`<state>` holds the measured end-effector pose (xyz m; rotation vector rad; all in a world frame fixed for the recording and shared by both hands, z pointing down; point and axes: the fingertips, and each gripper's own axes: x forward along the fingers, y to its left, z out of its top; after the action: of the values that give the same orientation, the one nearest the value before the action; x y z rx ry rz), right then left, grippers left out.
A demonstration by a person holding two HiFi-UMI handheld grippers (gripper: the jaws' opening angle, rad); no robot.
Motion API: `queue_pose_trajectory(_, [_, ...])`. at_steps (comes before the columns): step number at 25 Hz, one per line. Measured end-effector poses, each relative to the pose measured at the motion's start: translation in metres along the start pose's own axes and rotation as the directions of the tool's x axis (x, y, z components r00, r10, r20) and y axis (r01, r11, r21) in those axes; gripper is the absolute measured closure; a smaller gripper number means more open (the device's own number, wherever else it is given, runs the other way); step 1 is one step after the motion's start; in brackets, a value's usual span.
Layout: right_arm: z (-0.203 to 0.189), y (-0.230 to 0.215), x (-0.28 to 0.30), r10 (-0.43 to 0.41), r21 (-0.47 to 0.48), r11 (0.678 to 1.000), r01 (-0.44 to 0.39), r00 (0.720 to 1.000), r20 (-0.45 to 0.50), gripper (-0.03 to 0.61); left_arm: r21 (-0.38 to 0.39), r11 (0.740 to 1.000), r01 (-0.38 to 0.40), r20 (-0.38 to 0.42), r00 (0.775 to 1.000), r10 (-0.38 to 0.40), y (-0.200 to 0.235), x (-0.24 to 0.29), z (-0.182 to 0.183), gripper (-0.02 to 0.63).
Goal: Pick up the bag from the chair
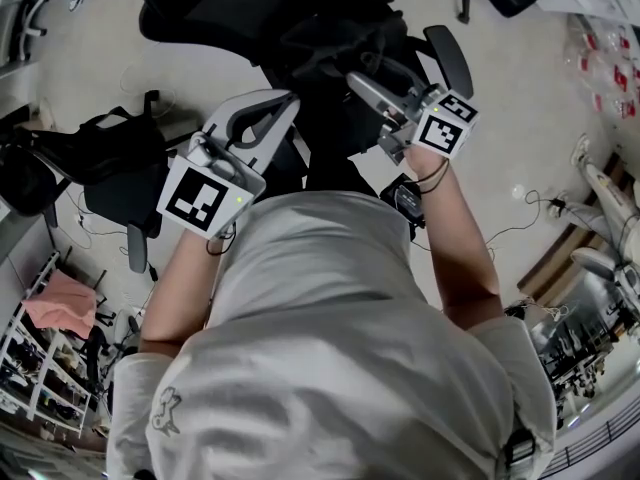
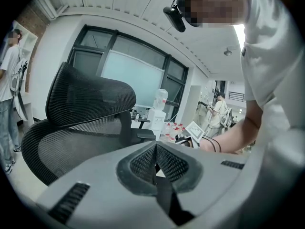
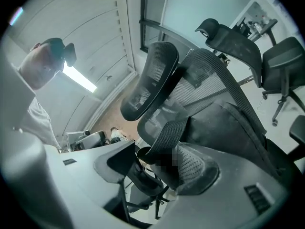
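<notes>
The black bag [image 1: 335,38] sits on a black mesh office chair [image 1: 448,58] right in front of me. My left gripper [image 1: 283,103] reaches its near left side. In the left gripper view its pads [image 2: 143,163] meet, and a thin black strap [image 2: 164,194] is pinched between them. My right gripper [image 1: 372,108] is at the bag's right side. It [image 3: 157,163] stands open, and a broad webbing strap [image 3: 164,140] runs down between its jaws, lying against the right pad [image 3: 198,168]. The bag's body [image 3: 228,128] leans against the chair back [image 3: 209,75].
A second black bag or chair [image 1: 120,158] stands on the floor at the left. Cables [image 1: 540,208] trail at the right, and a rack with a pink cloth [image 1: 60,303] is at the lower left. More chairs [image 3: 286,56] stand behind. A person [image 2: 9,80] is by the wall.
</notes>
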<state>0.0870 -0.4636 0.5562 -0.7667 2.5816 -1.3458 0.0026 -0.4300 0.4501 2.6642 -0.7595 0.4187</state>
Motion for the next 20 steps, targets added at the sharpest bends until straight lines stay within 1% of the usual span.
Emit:
queue_pose_trajectory(9, [0.02,0.013,0.015,0.05,-0.008,0.999,-0.05,0.998,0.024,0.344,-0.009,1.0,-0.018,0.007,1.0,0.018,0.007,-0.003,0.002,0.603])
queue_pose_trajectory(12, [0.03,0.017,0.024,0.066,-0.033,0.997,-0.066,0.997,0.027,0.344,-0.014,1.0,-0.025,0.009,1.0,0.025,0.008,-0.005,0.002,0.603])
queue_pose_trajectory(17, [0.038,0.019,0.041,0.094,-0.039,0.995,-0.093,0.995,0.029,0.345,-0.022,0.999,-0.031,0.015,0.999,0.031,0.01,-0.008,0.001,0.603])
queue_pose_trajectory(19, [0.042,0.021,0.046,0.103,-0.061,0.993,-0.101,0.994,0.026,0.368,-0.028,0.999,-0.037,0.018,0.999,0.037,0.011,-0.01,0.001,0.603])
queue_pose_trajectory(20, [0.045,0.023,0.048,0.105,-0.078,0.992,-0.103,0.994,0.026,0.4,-0.03,0.999,-0.04,0.02,0.999,0.041,0.012,-0.011,0.001,0.603])
